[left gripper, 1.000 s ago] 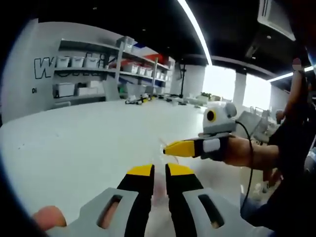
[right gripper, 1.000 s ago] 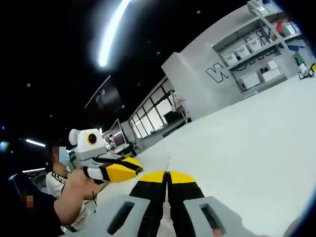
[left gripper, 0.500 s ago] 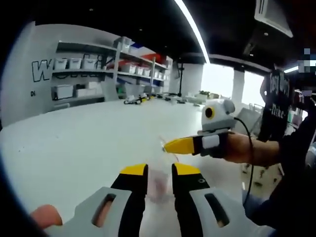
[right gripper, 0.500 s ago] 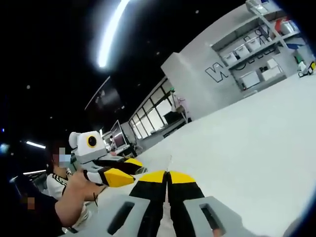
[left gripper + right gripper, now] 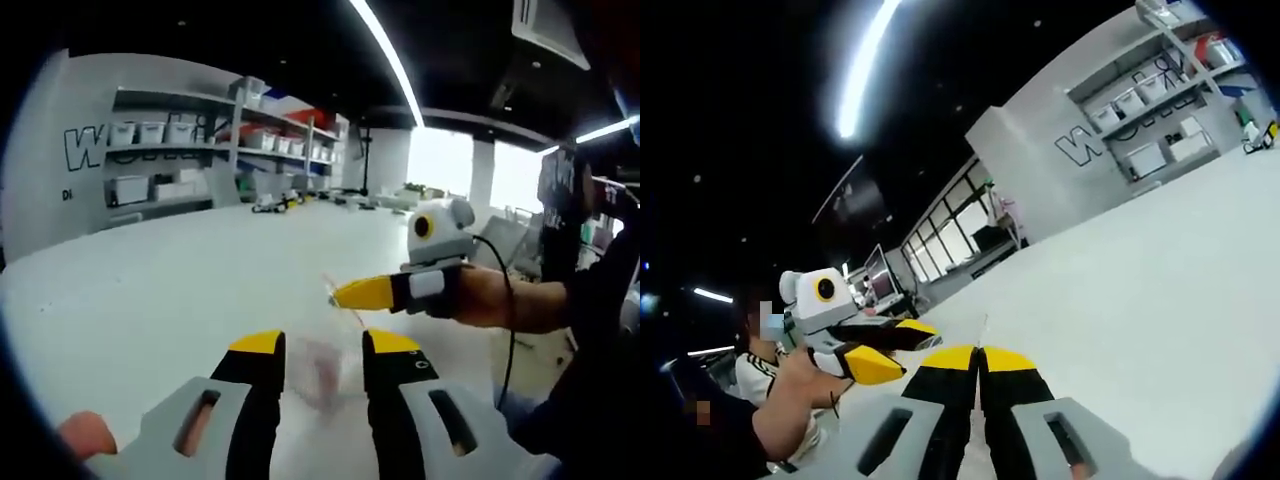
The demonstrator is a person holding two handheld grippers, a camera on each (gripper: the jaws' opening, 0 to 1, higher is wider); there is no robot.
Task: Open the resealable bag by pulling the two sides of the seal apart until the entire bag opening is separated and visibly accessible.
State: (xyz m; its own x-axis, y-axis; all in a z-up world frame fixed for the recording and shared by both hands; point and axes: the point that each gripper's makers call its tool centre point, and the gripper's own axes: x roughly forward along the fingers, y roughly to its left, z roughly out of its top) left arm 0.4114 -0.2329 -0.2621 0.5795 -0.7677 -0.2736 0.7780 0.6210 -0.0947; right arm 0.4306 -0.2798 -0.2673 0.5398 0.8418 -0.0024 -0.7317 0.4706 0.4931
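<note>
Looking along the left gripper (image 5: 322, 345), its 2 yellow-tipped jaws stood apart with a plain gap between them, released, and a blurred, clear resealable bag (image 5: 318, 362) with a faint pinkish patch showed in that gap; whether either jaw still touched the film could not be told. Beyond the tips, the right gripper (image 5: 345, 294) reached in from the right, held in a hand (image 5: 497, 305), its yellow jaws pressed together on a thin transparent edge of the bag that rose from just in front of its tips. In the right gripper view, the right gripper (image 5: 978, 352) had its 2 jaws clenched tight against each other, and a narrow sliver of the bag (image 5: 985, 326) stuck up from between their tips. To its left in that view the left gripper (image 5: 902, 350) hung near, its 2 yellow jaws spread. Under both tools lay a wide white table (image 5: 180, 280). Behind it, against a grey wall, stood shelves (image 5: 180, 150) holding white bins, and a long ceiling light strip (image 5: 390, 60) ran overhead. A person (image 5: 560, 190) stood at the far right of the left gripper view.
</note>
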